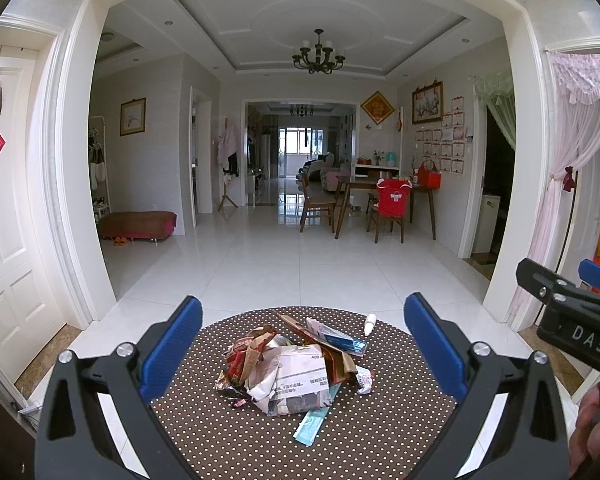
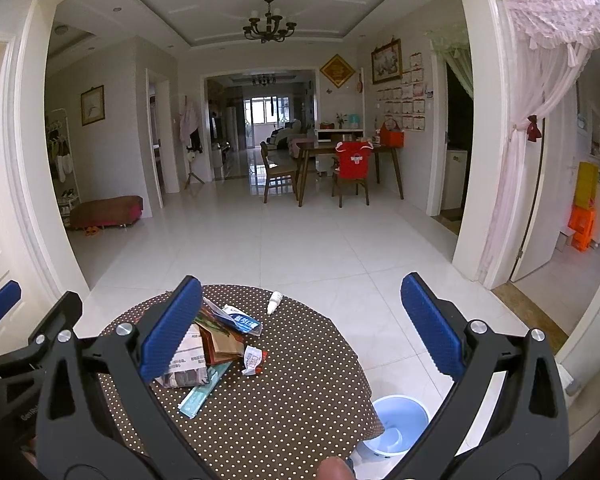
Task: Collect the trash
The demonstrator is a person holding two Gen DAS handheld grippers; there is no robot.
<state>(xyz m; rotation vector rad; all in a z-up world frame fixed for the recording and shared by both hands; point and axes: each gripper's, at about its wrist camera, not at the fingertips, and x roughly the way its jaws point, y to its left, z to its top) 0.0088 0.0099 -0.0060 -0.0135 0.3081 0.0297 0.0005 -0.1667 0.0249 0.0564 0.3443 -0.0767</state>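
A pile of trash (image 1: 288, 368) lies in the middle of a round table with a brown polka-dot cloth (image 1: 260, 440): crumpled paper, torn wrappers, a teal strip (image 1: 310, 426) and a blue-white packet (image 1: 340, 338). A small white bottle (image 1: 370, 323) lies apart at the far edge. My left gripper (image 1: 302, 352) is open and empty, above the pile with a finger on each side. My right gripper (image 2: 300, 328) is open and empty, to the right of the pile (image 2: 208, 352); its left finger hides part of the pile. The bottle (image 2: 273, 302) lies ahead of it.
A light blue bin (image 2: 398, 424) stands on the white tile floor beside the table's right edge. The right gripper's body (image 1: 572, 316) shows at the right of the left wrist view. A dining table with chairs (image 1: 380, 204) stands far across the room.
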